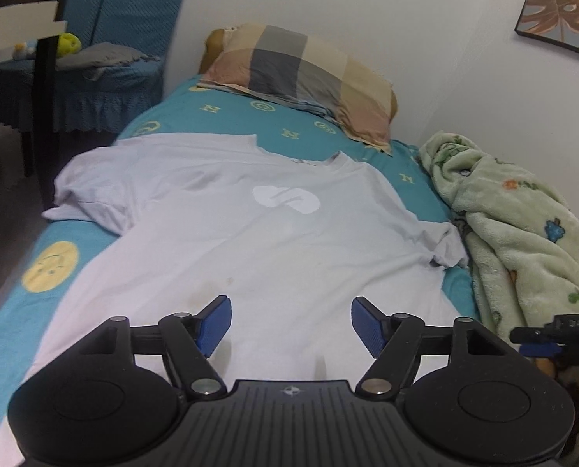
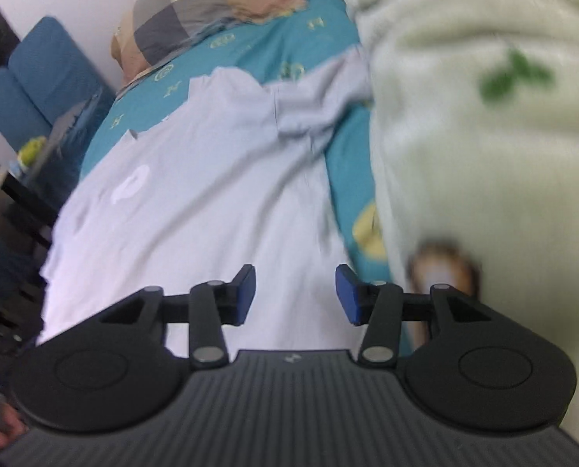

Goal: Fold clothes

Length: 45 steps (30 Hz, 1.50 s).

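Observation:
A pale lilac T-shirt [image 1: 227, 233] with a white chest logo lies spread flat on the teal bed sheet [image 1: 211, 111], collar toward the pillow. Its sleeves reach out to both sides. My left gripper [image 1: 291, 325] hovers over the shirt's lower part, jaws wide apart, nothing between the blue pads. In the blurred right wrist view the same T-shirt [image 2: 196, 202] fills the middle. My right gripper [image 2: 295, 294] stands open above the shirt's right side, near the bed sheet [image 2: 347, 179], holding nothing. Part of the right gripper also shows at the left wrist view's right edge.
A checked pillow [image 1: 308, 81] lies at the head of the bed against the white wall. A bunched green fleece blanket [image 1: 523, 241] lines the bed's right side, close beside my right gripper. A blue-covered chair [image 1: 106, 66] and a dark table leg stand left of the bed.

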Available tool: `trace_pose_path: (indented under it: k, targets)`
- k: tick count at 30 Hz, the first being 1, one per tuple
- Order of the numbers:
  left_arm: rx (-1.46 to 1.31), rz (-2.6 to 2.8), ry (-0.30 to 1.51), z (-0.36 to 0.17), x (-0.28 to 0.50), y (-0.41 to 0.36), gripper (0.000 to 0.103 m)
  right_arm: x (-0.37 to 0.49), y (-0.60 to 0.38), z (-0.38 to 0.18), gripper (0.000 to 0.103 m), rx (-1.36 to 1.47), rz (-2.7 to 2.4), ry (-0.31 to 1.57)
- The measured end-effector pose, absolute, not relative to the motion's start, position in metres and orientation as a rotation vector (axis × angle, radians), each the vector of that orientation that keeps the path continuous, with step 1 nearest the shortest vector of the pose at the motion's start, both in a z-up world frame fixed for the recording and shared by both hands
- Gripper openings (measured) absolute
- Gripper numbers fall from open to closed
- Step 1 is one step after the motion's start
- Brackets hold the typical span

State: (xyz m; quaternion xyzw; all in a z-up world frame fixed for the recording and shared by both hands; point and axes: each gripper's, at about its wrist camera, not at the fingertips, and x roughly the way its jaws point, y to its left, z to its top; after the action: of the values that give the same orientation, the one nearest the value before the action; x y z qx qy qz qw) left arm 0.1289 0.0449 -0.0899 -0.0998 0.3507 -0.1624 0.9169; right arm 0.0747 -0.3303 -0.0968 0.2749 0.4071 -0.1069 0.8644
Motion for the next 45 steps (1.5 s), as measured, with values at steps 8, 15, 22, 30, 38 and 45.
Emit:
trace_pose_path:
  k: [8,15,22,30,38,45]
  targets:
    - [-0.296,-0.236,0.796,-0.095,0.167,0.072,0.081,0.078,-0.291,-0.098,0.049,0.473,-0.230,0.827]
    - [-0.644,-0.017,0.841,-0.134,0.252,0.159,0.082,0.113,-0.303,-0.132,0.049,0.522,-0.241,0.844]
    - [-1.006,0.064,0.768,-0.181,0.305,0.211,0.083,0.145,-0.297,-0.142,0.049,0.481,-0.199,0.778]
    - [-1.019,0.153,0.669,-0.195,0.385,0.229,0.083,0.168,-0.304,-0.168,0.049,0.531,-0.191,0.806]
    - [-0.776,0.224,0.741,-0.186,0.438,0.226,0.007,0.176,-0.311,-0.170,0.049,0.526,-0.226,0.776]
    - [-0.283,0.015,0.520,-0.086,0.410,0.141,0.006,0.167,-0.314,-0.159,0.049,0.540,-0.245,0.745]
